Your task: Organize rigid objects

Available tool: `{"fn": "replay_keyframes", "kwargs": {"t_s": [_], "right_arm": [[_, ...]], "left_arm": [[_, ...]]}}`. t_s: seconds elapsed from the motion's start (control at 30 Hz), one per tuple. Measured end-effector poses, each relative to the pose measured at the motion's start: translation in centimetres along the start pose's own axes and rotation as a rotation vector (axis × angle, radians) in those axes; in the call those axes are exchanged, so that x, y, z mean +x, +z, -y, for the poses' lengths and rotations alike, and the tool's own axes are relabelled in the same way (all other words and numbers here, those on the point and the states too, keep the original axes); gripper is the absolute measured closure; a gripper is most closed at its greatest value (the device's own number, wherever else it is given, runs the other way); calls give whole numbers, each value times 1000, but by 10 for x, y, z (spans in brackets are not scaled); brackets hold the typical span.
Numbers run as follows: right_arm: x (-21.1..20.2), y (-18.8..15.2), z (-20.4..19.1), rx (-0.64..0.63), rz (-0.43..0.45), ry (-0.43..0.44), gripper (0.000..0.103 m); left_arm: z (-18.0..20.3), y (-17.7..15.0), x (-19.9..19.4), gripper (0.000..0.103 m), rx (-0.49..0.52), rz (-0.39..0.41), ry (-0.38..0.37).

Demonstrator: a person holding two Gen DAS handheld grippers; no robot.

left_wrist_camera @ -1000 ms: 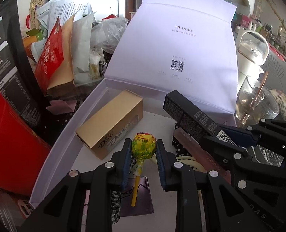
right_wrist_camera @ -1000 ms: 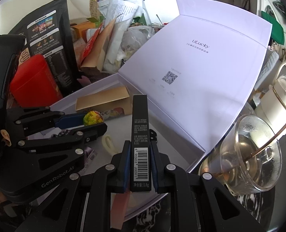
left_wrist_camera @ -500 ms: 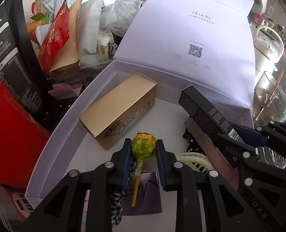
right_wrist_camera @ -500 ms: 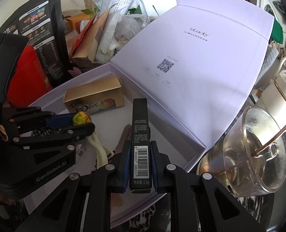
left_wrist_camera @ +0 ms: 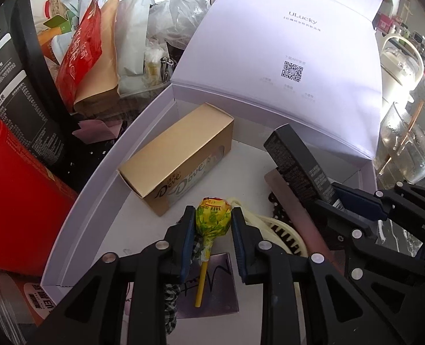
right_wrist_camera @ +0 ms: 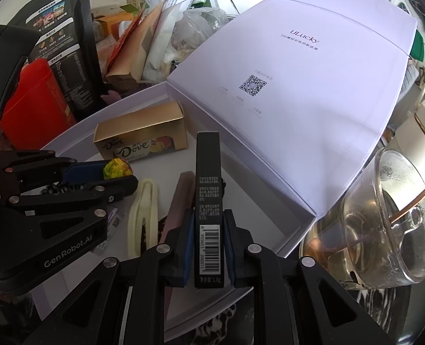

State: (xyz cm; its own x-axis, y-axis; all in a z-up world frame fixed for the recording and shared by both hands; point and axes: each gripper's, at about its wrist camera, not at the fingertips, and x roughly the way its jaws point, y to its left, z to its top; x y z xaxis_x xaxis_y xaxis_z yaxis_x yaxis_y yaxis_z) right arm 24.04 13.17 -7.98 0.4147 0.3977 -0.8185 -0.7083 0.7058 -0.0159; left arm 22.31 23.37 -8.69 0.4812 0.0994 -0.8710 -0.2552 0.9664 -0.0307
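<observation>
While your left tool [left_wrist_camera: 213,219] clamps the lollipop [left_wrist_camera: 212,215] over the white box [left_wrist_camera: 97,184], the gold carton [left_wrist_camera: 175,161] lies at its eleven o'clock; your right tool [right_wrist_camera: 207,231], jaws just easing, grips the black carton [right_wrist_camera: 208,189].

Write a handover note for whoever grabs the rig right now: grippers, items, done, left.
Left gripper: shut on the yellow-wrapped lollipop, held over the open white gift box.
Right gripper: its jaws have just been opening slightly, but the pads still clamp the slim black barcoded carton, also over the box.
Done, already lying in the box: gold Dove chocolate carton, cream plastic hair clip, flat mauve case.
Left: set down the lollipop and the black carton, probably on the bare floor by the Dove carton.
</observation>
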Motion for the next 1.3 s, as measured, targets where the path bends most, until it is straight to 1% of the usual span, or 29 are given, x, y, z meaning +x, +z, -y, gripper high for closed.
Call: {"fn": "replay_keyframes", "kwargs": {"t_s": [0.03, 0.13, 0.2, 0.23, 0.27, 0.3, 0.33, 0.37, 0.4, 0.57, 0.83, 1.03, 1.3], "right_arm": [[-2, 0, 0, 1, 4, 1, 80], [-7, 0, -2, -9, 12, -3, 77], [-8, 0, -2, -10, 16, -11, 72], [-9, -1, -2, -10, 17, -14, 71], [-10, -1, -1, -8, 17, -17, 71], [-11, -2, -1, -7, 16, -20, 71], [-12, -2, 0, -7, 18, -17, 71], [-13, -3, 1, -5, 19, -21, 71], [-14, -2, 2, -2, 21, -26, 71], [-24, -6, 6, 3, 30, -38, 71], [-47, -8, 8, 7, 59, -47, 71], [-76, -10, 3, 7, 101, -49, 71], [-122, -16, -5, 2, 171, -48, 71]], "left_arm": [[-1, -1, -1, 78, 2, 2, 6], [2, 0, -4, 78, 14, 14, 39], [4, 2, -4, 76, 16, 18, 56], [4, 2, -4, 71, 16, 22, 60], [6, 2, -5, 62, 15, 23, 62], [7, 3, -6, 55, 16, 25, 69], [8, 3, -7, 39, 17, 29, 75], [9, 3, -9, 29, 20, 35, 95], [10, 3, -11, 27, 22, 44, 109], [6, 2, -27, 26, 8, 70, 102], [15, -7, -62, 26, -3, 123, 108], [19, -13, -100, 26, -10, 186, 133], [19, -23, -149, 26, -16, 257, 140]]}}
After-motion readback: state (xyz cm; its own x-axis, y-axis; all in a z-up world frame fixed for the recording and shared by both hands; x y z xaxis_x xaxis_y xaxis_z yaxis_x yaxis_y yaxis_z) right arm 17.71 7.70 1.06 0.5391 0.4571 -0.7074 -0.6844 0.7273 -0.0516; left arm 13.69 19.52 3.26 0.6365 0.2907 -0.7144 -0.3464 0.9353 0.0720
